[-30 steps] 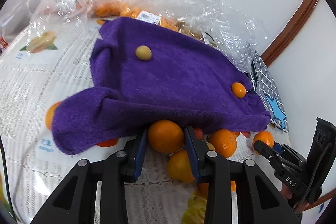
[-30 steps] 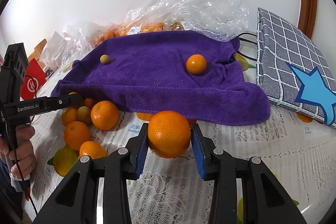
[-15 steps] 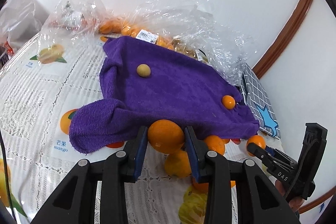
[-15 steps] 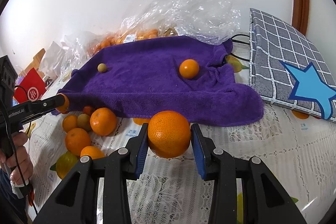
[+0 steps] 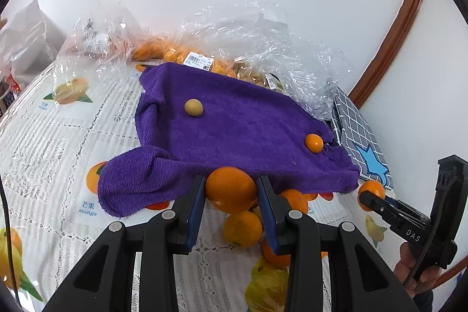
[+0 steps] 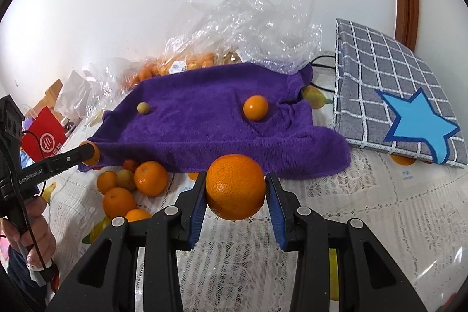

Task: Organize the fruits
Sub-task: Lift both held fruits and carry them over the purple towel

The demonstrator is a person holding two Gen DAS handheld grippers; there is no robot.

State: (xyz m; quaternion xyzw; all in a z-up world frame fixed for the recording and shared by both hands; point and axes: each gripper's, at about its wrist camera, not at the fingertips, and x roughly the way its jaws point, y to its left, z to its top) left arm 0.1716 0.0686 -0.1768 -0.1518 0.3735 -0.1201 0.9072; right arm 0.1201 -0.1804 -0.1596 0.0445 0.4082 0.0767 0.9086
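1. The left gripper clamps an orange at the purple towel's near edge.
2. The right gripper clamps a second orange; only its view shows the red bag.

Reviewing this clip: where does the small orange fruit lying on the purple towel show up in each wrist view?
Left wrist view: the small orange fruit lies right of centre, near the right end of the purple towel.
Right wrist view: the fruit lies just above centre, on the towel.
Shared landmark: the yellowish round fruit, further left on the towel.
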